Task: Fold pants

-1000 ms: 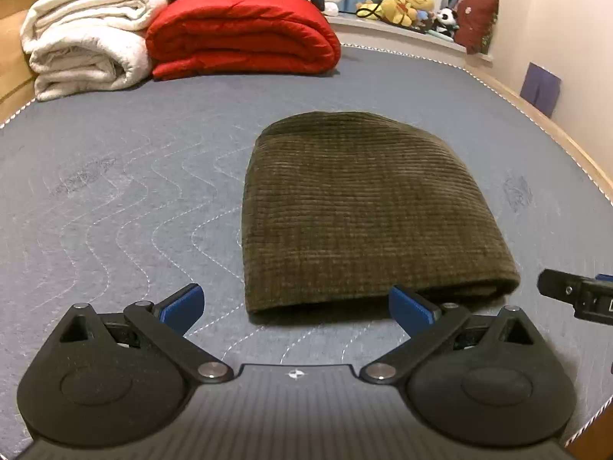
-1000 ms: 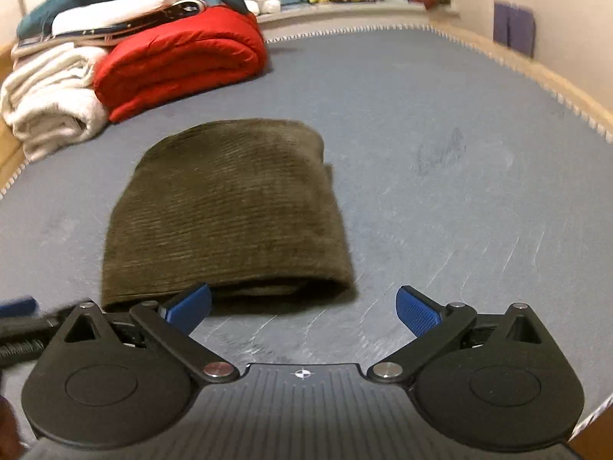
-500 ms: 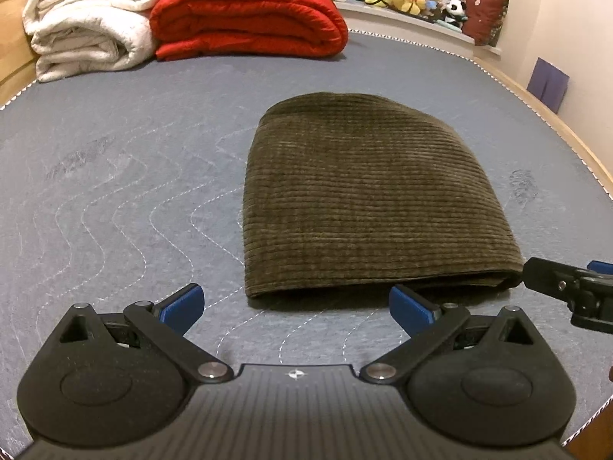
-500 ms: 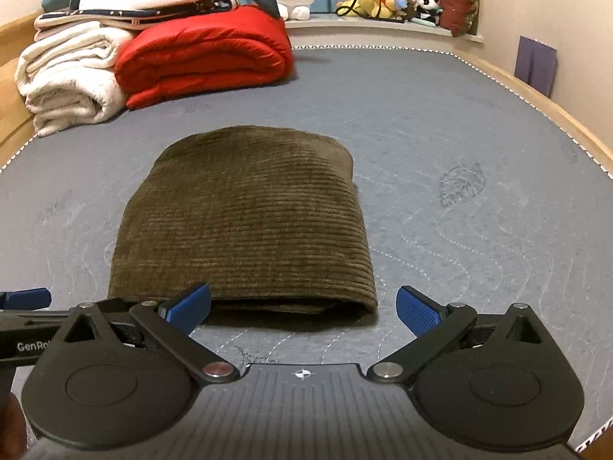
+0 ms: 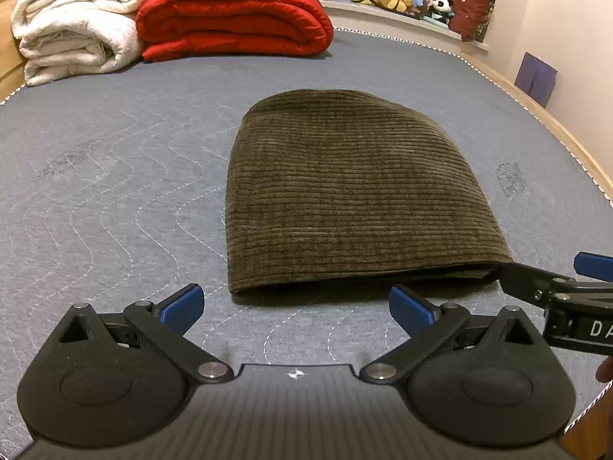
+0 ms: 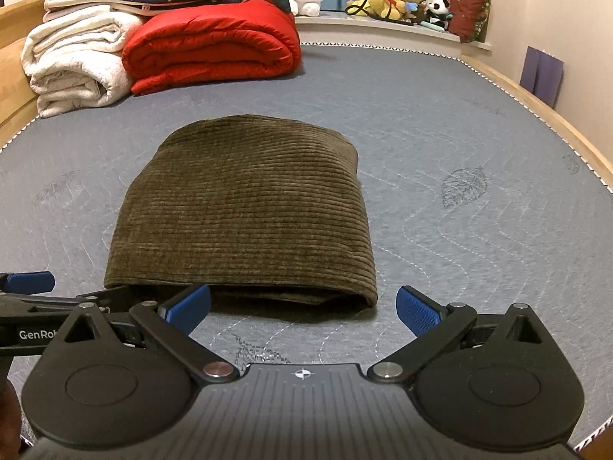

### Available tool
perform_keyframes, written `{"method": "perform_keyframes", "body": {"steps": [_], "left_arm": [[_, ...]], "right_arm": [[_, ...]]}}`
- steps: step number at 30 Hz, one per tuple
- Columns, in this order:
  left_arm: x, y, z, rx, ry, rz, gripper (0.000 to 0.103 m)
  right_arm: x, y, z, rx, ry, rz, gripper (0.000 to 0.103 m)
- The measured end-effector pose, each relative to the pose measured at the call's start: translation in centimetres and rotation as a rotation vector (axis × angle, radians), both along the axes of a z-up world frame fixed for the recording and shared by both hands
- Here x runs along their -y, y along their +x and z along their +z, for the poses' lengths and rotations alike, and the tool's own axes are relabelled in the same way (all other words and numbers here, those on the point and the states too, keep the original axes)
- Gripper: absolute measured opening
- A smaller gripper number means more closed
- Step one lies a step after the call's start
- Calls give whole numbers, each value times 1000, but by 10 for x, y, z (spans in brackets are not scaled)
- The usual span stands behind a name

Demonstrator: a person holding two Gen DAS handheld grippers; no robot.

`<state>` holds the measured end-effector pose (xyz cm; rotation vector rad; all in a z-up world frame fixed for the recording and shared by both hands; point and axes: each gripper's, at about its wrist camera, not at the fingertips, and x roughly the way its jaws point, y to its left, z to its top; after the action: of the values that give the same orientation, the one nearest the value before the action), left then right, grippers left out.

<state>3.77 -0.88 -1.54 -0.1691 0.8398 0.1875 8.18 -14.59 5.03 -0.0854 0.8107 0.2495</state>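
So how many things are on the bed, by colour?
Olive-brown: 1, folded pants
Red: 1, folded quilt
White: 1, folded blanket
Total: 3 on the grey mattress. Both claws are open and hold nothing.

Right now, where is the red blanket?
In both views the red blanket lies at the far end of the bed, beside the white blanket, beyond the pants.

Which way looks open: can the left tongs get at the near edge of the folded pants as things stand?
Probably yes. The left tongs stand open just short of the pants, with only bare mattress between them; the right tongs sit off to the side.
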Motion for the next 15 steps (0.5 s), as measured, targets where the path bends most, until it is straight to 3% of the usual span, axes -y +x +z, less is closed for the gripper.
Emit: {"method": "perform_keyframes", "body": {"steps": [15], "left_arm": [[2, 0, -1, -1, -6, -9, 103]], "right_arm": [[-7, -3, -1, 8, -24, 34, 102]]}}
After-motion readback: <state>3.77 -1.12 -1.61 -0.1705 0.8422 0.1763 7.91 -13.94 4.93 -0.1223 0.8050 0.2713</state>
